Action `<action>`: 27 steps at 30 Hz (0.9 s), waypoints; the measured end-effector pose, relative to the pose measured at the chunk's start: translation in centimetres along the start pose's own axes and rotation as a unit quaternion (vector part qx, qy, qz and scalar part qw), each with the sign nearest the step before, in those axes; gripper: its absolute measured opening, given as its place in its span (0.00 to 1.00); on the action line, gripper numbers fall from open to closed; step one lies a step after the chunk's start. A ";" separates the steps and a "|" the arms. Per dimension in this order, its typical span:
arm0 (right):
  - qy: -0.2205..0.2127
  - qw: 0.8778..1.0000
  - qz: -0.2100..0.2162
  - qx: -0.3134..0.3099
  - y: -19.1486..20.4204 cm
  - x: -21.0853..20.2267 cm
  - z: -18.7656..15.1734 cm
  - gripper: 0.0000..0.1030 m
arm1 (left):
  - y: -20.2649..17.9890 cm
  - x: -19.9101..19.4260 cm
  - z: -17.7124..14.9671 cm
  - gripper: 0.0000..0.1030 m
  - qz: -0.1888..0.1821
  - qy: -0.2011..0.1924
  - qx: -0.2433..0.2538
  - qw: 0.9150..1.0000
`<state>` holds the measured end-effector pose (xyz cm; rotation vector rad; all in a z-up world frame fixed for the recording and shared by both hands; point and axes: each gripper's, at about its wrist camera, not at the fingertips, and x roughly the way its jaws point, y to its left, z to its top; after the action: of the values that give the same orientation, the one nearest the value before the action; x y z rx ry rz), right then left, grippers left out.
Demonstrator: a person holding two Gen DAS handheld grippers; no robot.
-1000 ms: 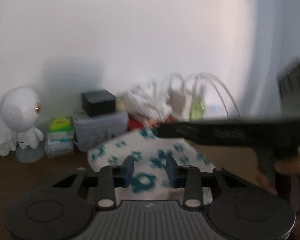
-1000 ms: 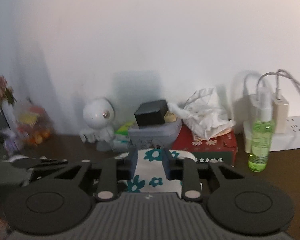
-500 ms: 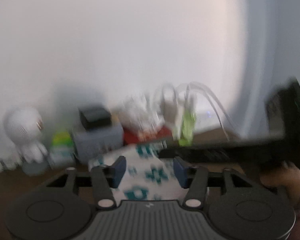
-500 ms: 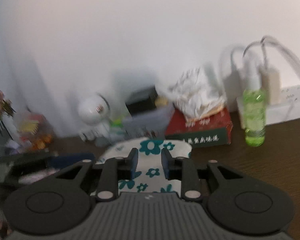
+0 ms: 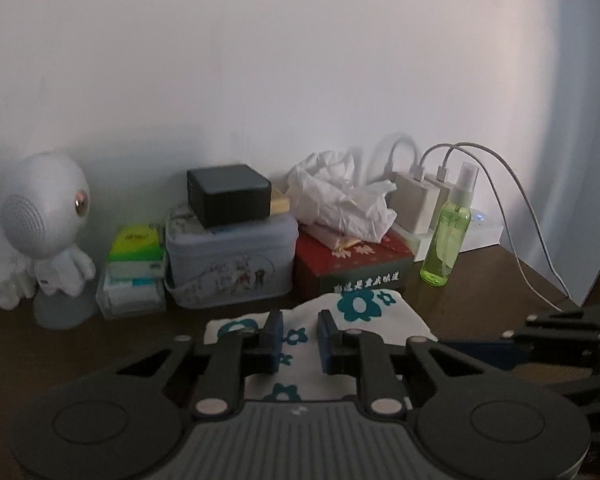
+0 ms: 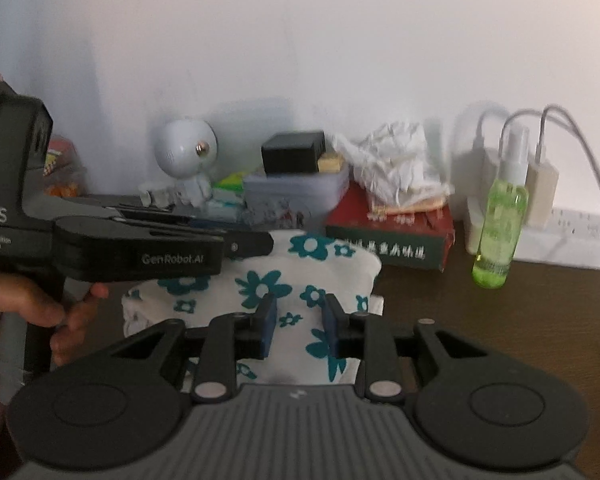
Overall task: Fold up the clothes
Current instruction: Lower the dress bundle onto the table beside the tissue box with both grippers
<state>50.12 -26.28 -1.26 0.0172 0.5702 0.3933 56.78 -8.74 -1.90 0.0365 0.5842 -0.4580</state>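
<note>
Both claws sat over the floral garment (image 6: 300, 280), which lay bunched on the brown table (image 6: 480, 320) just in front of the red tissue box (image 6: 388, 236). My left gripper (image 5: 299, 334) was closing, its blue pads either side of a raised ridge of the cloth; whether they had bitten yet I could not tell. My right gripper (image 6: 300, 326) had its pads narrowly apart with cloth between them, and there too I could not tell whether they were pressing on it.

I judged the main risk to be an uneven pinch: if either claw caught more than one layer, or only the crest of the ridge, the fold would come out crooked or the fabric would slip free on the lift.

Clutter crowded the tissue box. Left of it stood a patterned tin (image 5: 230, 264) with a black box (image 5: 228, 194) on top, then a small stack of packets (image 5: 134, 268) and a white robot figurine (image 5: 46, 224). Right of it stood a green spray bottle (image 6: 500, 232), beside chargers and trailing white cables (image 6: 596, 168). Sweeping the cloth toward the tissue box could topple the bottle or snag a cable.
</note>
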 end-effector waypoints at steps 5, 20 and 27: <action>0.001 1.000 -0.009 -0.011 0.6 0.1 -0.4 0.25 | 0.0 -0.1 -0.3 0.17 -0.002 -0.002 0.003 1.000; -0.042 0.999 0.009 0.007 -0.2 0.1 1.1 0.32 | -2.8 -4.3 -1.8 0.16 0.047 -0.012 0.084 0.995; -0.010 1.000 0.003 0.005 0.2 1.2 0.4 0.32 | -2.4 -3.7 -2.3 0.13 0.032 -0.004 0.071 0.997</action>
<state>51.24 -25.62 -1.50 0.0332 0.5526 0.3960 51.84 -8.97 -1.60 0.1879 0.5406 -0.4355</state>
